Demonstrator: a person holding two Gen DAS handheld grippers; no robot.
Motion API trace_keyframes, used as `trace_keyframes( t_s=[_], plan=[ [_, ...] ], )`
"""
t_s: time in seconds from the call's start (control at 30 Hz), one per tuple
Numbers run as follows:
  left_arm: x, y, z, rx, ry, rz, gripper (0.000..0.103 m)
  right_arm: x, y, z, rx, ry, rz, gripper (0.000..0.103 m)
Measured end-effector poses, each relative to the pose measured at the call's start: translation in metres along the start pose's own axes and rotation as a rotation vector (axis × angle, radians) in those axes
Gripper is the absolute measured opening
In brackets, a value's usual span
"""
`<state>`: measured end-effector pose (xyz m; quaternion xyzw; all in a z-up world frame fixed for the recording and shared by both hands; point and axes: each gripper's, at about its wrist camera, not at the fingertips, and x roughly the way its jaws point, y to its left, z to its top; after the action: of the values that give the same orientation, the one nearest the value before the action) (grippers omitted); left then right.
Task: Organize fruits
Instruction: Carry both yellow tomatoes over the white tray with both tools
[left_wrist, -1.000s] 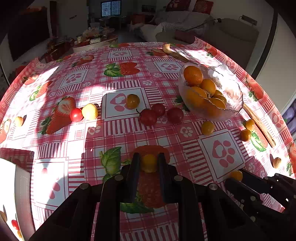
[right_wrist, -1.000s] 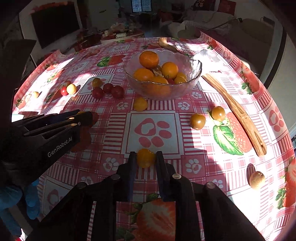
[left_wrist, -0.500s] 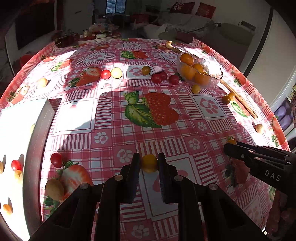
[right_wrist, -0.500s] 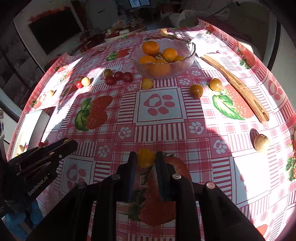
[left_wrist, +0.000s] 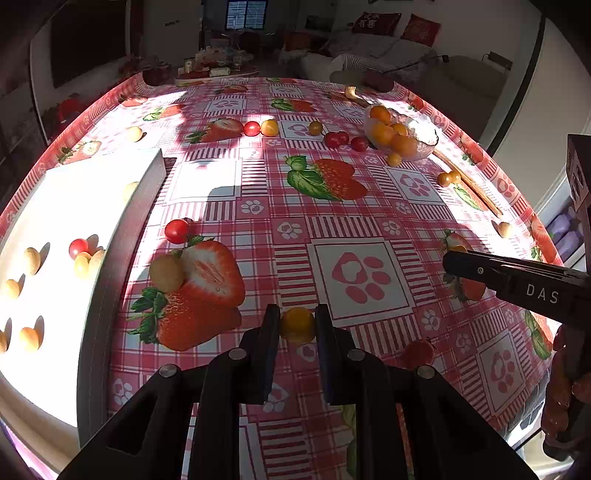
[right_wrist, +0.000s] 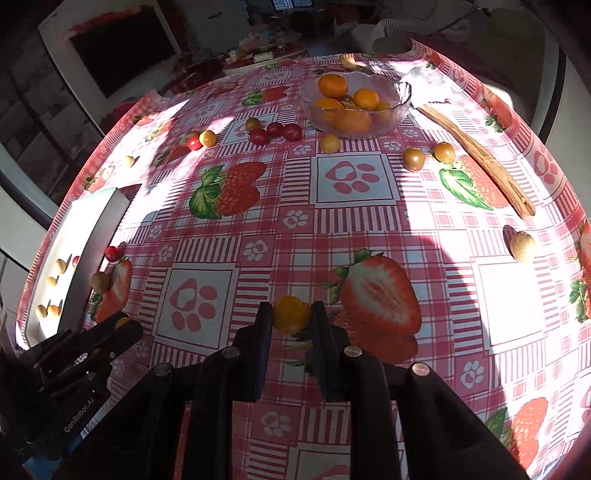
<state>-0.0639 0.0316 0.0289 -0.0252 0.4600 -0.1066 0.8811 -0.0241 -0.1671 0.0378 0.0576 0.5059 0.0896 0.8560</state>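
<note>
My left gripper (left_wrist: 297, 326) is shut on a yellow cherry tomato (left_wrist: 297, 324), held above the strawberry-print tablecloth near the front edge. My right gripper (right_wrist: 291, 316) is shut on another yellow cherry tomato (right_wrist: 290, 314). A glass bowl (right_wrist: 400, 99) with oranges and yellow tomatoes stands at the far side; it also shows in the left wrist view (left_wrist: 428, 134). A white tray (left_wrist: 62, 199) at the left holds several small yellow fruits and a red tomato (left_wrist: 78, 246). The right gripper shows at the right of the left wrist view (left_wrist: 448, 260).
Loose fruits lie on the table: a red tomato (left_wrist: 176, 231) and a tan fruit (left_wrist: 167, 273) beside the tray, a row of red and yellow tomatoes (right_wrist: 275, 131) before the bowl, two yellow ones (right_wrist: 428, 156) by wooden tongs (right_wrist: 480, 157), a tan fruit (right_wrist: 522, 246) at right.
Both grippers have drawn back from the bowl toward the table's front and left, each still holding its yellow tomato. The white tray has come into fuller view.
</note>
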Motion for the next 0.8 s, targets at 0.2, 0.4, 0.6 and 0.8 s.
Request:
trace_keyframes(
  t_s=[0.2,0.4,0.6,0.8],
  plan=[
    [-0.024,0.01,-0.003,0.002,-0.047,0.028,0.021,-0.005,0.026,-0.001,-0.057,-0.004,0.003,0.023],
    [-0.046,0.028,-0.006,-0.018,-0.09,0.06,0.021,-0.007,0.056,0.0,-0.117,-0.011,0.017,0.023],
    [-0.063,0.053,-0.006,-0.066,-0.127,0.098,0.021,-0.006,0.085,0.003,-0.166,-0.015,0.039,0.023],
    [-0.074,0.079,-0.01,-0.114,-0.149,0.133,0.021,-0.003,0.108,0.007,-0.209,-0.017,0.052,0.023]
  ],
)
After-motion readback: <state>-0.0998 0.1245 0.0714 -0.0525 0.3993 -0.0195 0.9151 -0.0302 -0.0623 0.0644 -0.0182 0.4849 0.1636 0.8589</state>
